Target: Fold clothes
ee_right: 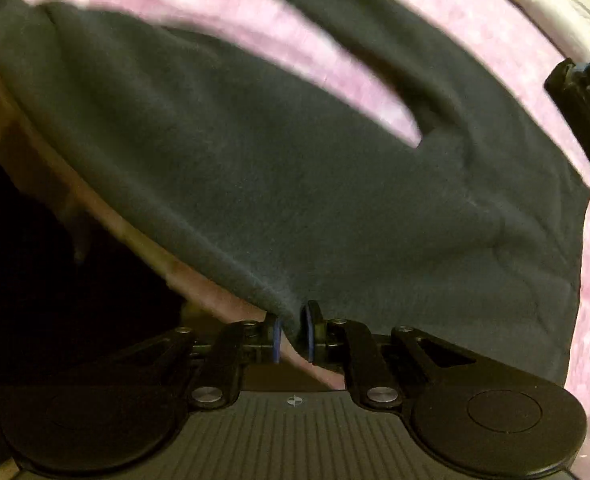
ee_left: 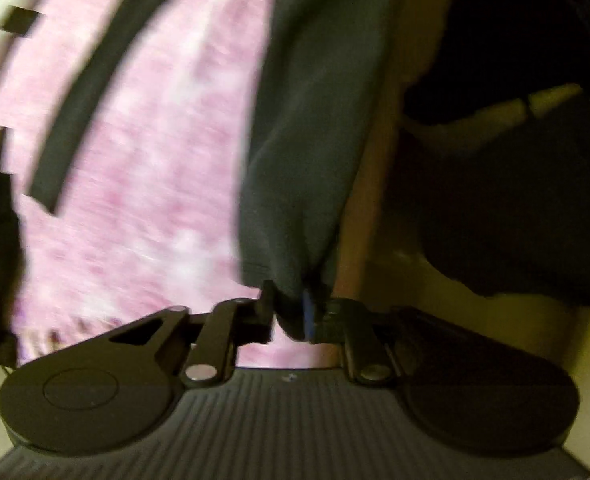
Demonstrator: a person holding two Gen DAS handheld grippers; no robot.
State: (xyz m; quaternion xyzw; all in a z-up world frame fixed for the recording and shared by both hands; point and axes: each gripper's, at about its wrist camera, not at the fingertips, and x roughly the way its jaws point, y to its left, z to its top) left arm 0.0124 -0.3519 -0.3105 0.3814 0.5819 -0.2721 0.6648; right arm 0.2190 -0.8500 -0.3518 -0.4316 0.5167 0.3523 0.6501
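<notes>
A pink mottled bedspread (ee_right: 303, 60) fills the background beyond both sets of jaws. Over it spreads a dark grey fleece garment (ee_right: 295, 184), running forward from the jaws. The right gripper (ee_right: 294, 338) pinches its hem between narrowed blue pads; the left gripper (ee_left: 291, 316) clamps a bunched corner.

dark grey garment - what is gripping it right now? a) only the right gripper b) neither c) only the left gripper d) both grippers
d: the left gripper and the right gripper are each shut on an edge of the dark grey garment.
</notes>
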